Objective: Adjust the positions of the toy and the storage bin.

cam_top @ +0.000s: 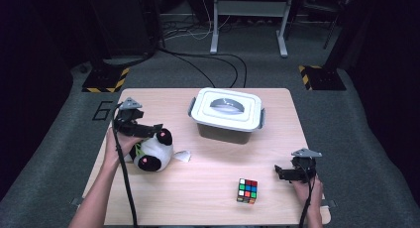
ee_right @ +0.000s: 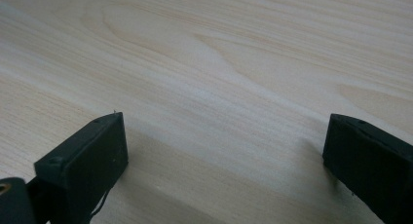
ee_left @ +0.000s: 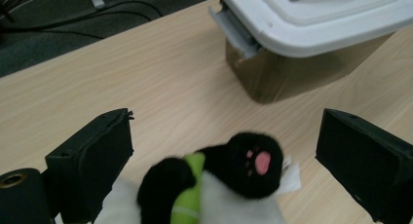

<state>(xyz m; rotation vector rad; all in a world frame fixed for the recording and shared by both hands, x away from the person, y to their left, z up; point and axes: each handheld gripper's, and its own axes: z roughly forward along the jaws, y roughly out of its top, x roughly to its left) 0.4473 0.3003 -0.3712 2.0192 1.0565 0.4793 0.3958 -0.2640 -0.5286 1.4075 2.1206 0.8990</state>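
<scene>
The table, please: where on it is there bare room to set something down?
The table is bare between the panda plush and the puzzle cube, and in a strip right of the lidded box. The near edge left of the cube is free. It is crowded around the left gripper and the plush.

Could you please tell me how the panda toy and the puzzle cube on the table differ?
The panda toy is soft, rounded and mostly black and white with a green patch; the puzzle cube is hard-edged, with many coloured squares. The panda toy is the larger and lies between the open jaws of the left hand-held gripper; the puzzle cube sits alone near the front edge. Both rest on the wooden table.
</scene>
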